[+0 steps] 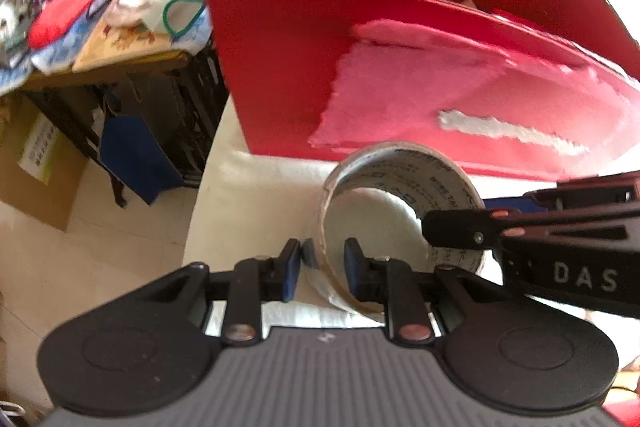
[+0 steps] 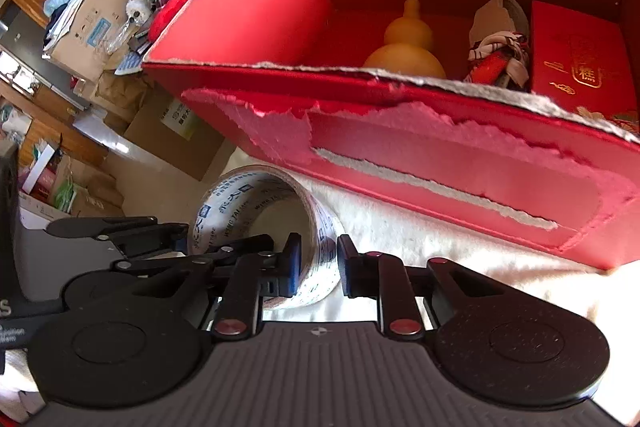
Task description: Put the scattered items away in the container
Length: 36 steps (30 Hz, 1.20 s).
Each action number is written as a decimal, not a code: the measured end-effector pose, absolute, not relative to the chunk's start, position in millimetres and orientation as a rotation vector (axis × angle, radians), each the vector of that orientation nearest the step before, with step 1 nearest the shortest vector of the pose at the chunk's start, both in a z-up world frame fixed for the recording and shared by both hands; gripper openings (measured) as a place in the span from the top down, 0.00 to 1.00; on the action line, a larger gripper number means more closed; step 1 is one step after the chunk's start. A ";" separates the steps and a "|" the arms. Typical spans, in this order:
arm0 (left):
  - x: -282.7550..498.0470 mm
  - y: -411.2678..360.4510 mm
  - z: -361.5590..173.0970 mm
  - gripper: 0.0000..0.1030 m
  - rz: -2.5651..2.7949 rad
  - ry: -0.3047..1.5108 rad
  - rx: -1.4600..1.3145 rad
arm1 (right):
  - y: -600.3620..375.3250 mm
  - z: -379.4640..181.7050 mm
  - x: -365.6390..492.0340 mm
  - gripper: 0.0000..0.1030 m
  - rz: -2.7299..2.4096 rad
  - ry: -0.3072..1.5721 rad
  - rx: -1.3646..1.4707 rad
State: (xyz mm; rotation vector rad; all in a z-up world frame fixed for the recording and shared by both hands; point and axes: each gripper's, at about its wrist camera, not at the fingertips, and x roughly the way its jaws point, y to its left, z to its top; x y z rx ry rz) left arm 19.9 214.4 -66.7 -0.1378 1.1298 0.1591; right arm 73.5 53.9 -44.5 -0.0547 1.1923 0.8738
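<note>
Bright daylight, whites blown out at lower right of the right wrist view, left wrist view motion-blurred across the red box (image 1: pixel 400 67), strong fisheye bending at all edges, soft shadows.

You have one tape roll (image 2: pixel 264 227), one red box (image 2: pixel 440 163), holding one gourd (image 2: pixel 408 39) and one red packet (image 2: pixel 576 55).
</note>
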 end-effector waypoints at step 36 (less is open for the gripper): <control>23.7 102.0 68.6 0.76 -0.024 0.724 0.125 | -70.5 47.2 64.7 0.83 0.847 0.712 0.131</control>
